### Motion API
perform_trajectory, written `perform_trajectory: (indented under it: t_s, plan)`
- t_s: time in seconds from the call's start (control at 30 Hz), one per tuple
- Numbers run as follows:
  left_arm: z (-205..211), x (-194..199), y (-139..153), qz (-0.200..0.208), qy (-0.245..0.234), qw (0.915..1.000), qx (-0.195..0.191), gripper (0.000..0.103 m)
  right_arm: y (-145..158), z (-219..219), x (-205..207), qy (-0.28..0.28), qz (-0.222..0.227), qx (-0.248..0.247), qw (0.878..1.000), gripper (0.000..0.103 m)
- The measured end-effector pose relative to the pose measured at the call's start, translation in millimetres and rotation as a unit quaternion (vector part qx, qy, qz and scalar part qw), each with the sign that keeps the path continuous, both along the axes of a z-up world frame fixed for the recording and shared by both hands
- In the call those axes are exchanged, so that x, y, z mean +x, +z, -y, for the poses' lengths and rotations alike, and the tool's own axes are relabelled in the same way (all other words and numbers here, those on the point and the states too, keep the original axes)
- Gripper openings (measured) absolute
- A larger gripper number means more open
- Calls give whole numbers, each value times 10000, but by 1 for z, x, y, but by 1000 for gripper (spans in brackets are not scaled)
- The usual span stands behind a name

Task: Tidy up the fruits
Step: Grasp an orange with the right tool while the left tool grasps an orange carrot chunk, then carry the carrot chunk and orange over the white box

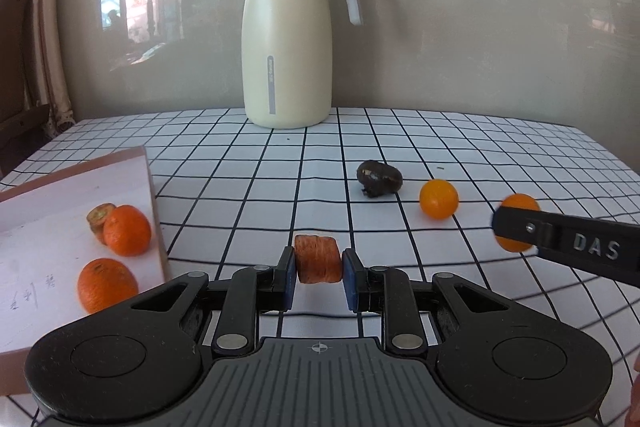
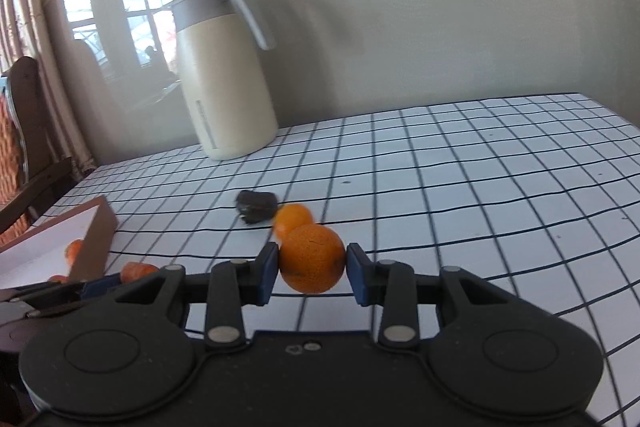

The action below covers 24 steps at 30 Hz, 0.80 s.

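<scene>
Just right of the box [image 1: 80, 227], above the checked table [image 1: 240, 163], the left gripper [image 1: 319, 269] has its fingers [image 1: 289, 277] clamped on a small, squashed orange fruit [image 1: 318, 259], and the fruit looks lifted clear of the cloth. The right gripper [image 2: 312, 273] is clamped on a round orange [image 2: 312, 259], further right of the box and also off the table.

Both loads seem bound for the box, which already holds three orange fruits [image 1: 126, 231], one of them half hidden. I would carry the left fruit over first: it is nearer, and its side wall [image 1: 156, 211] has to be cleared, so rise above the rim before crossing, then lower into the bare patch toward the back. The fruit looks soft and already flattened, so squeeze no harder. Bring the right gripper in afterwards, since both moving toward the box at once could knock together.

Right of the box and beyond the grippers lie one loose orange [image 1: 439, 199] and a dark, shrivelled lump [image 1: 379, 179]; what it is I cannot tell. A cream jug [image 1: 288, 39] stands at the back by the wall, well apart from the path.
</scene>
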<state>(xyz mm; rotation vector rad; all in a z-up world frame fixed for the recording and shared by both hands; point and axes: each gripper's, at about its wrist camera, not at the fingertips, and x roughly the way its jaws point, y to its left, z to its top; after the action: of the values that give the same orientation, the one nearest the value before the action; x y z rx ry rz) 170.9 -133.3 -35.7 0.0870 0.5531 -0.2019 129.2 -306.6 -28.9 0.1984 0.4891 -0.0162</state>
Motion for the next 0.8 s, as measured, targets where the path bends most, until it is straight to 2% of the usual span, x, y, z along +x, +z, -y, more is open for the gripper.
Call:
perform_trajectory:
  t_s: [0.4,0.8]
  plan:
    - [-29,-29,12,214,79,9997,44,24,15,-33,-10,462,219,-51,9987,28]
    - [-70,-50,23,280,359,9990,6,24,16,-76,-9,935,226,-103,9953,28]
